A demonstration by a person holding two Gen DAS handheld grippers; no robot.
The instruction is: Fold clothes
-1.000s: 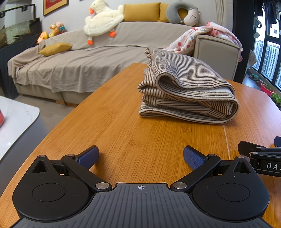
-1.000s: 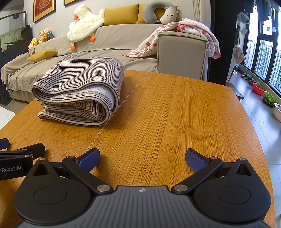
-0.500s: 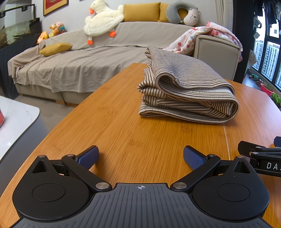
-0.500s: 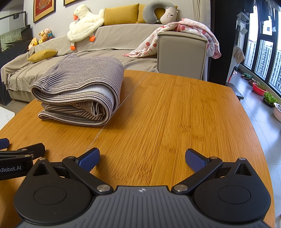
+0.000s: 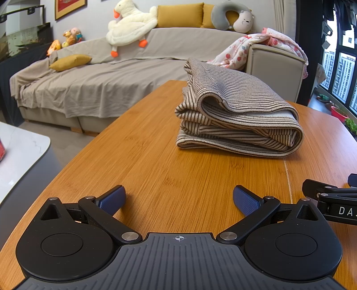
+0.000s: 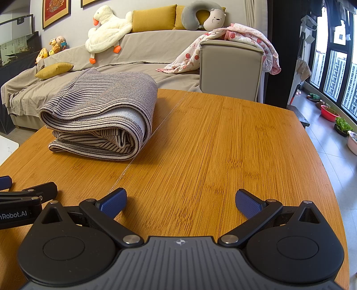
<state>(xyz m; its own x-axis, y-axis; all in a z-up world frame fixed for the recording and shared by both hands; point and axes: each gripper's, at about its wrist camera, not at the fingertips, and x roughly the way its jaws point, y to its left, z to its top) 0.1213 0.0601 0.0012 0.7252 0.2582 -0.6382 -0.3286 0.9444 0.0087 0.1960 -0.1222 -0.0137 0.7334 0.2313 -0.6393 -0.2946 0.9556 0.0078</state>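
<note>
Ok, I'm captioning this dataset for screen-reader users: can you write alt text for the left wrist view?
A folded striped garment lies on a wooden table, seen past the open left gripper, which holds nothing. Part of the right gripper shows at the right edge, and a covered sofa with a plush goose stands behind the table.

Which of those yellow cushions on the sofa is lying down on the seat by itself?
The small yellow cushion at the sofa's left end; the other two stand upright against the backrest.
</note>
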